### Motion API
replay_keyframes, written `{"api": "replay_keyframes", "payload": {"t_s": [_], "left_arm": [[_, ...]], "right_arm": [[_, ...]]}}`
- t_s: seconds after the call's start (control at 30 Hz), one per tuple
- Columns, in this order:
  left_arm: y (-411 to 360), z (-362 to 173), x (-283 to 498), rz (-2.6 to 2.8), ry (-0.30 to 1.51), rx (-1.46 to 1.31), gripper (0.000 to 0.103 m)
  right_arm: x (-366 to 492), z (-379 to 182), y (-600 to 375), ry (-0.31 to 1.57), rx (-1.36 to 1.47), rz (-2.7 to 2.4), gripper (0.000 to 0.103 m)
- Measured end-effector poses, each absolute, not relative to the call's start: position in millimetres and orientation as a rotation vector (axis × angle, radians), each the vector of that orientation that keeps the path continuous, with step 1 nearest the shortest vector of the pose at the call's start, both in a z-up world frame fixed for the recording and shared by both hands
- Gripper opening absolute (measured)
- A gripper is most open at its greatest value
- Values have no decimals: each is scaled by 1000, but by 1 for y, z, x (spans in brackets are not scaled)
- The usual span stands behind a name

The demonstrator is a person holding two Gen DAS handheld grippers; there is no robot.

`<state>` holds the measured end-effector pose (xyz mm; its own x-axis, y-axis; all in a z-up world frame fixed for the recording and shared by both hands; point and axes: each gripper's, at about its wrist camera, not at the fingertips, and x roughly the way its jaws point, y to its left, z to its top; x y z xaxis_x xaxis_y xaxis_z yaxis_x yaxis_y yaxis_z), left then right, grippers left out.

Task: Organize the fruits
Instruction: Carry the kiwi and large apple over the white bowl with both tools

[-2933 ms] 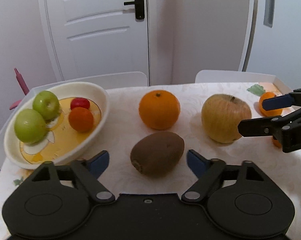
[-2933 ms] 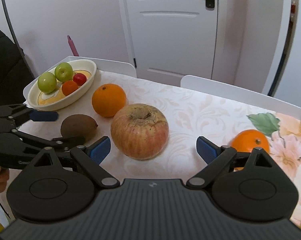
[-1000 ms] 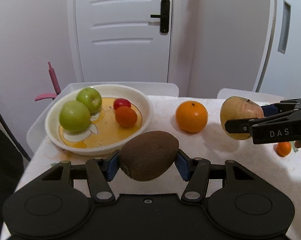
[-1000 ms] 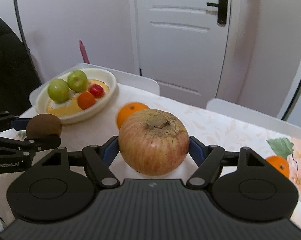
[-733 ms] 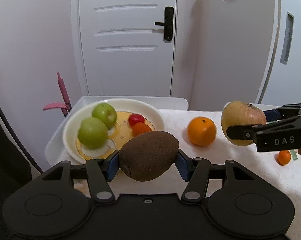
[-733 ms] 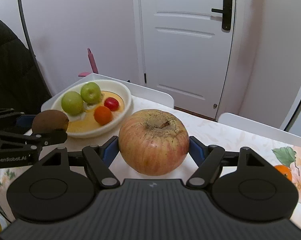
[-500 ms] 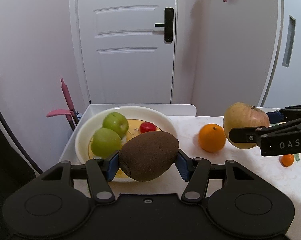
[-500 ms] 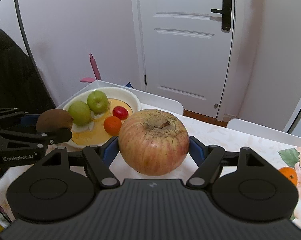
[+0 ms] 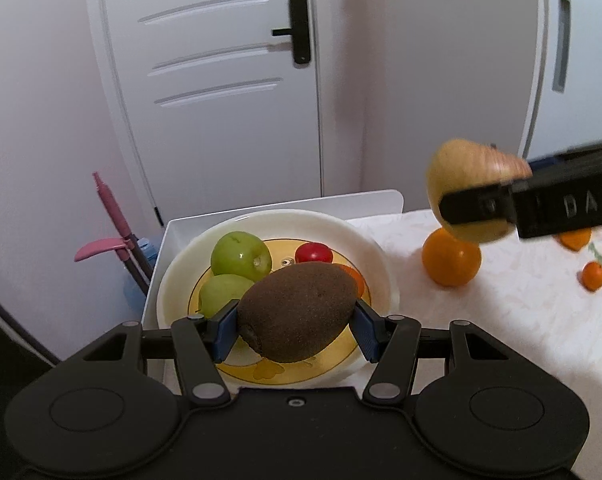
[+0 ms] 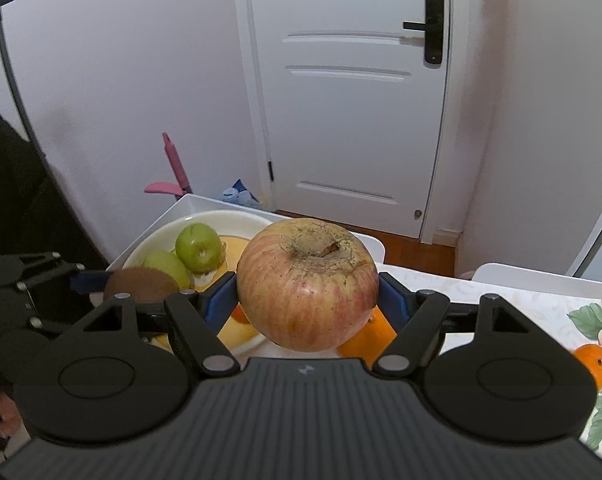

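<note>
My left gripper point(image 9: 295, 326) is shut on a brown kiwi point(image 9: 299, 312) and holds it in the air over the white bowl point(image 9: 375, 254). The bowl holds two green apples point(image 9: 241, 258), a red tomato point(image 9: 313, 253) and a small orange fruit partly hidden behind the kiwi. My right gripper point(image 10: 307, 298) is shut on a large red-yellow apple point(image 10: 307, 284), lifted above the table to the right of the bowl. That apple point(image 9: 473, 184) shows at the right in the left wrist view. A big orange point(image 9: 451, 262) rests on the table beneath it.
The bowl sits at the table's left end near a white chair back point(image 9: 285, 204). A small orange point(image 9: 593, 276) lies on the flowered cloth at the right. A pink-handled tool point(image 9: 109, 216) leans by the wall. A white door stands behind.
Both grippers shut on their fruits, lifted them off the table and carried them left toward the bowl. The kiwi now hangs over the bowl and the apple is nearer to it.
</note>
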<state>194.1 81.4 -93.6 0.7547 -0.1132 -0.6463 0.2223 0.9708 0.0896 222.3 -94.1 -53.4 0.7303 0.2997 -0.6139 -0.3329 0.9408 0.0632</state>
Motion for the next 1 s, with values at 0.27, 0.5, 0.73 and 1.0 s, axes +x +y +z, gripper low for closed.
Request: {"api": "replay_keyframes", "payload": {"t_s": [0.27,0.5,0.73,1.0], "left_arm": [[80,-113,207,-238,710,243,62],[74,-126,211,-265,727,276,62],[72,-132,215,-240,767,234,62],[78,-122,215,-212,764,142,93]], "right_arm": [[235,-54,-76,667,-33,290,89],[243,-60,-71,689,-44,276,89],[252,-67,-70,708,-58,301,89],[262,-67,-71,709,-72,353,89]]}}
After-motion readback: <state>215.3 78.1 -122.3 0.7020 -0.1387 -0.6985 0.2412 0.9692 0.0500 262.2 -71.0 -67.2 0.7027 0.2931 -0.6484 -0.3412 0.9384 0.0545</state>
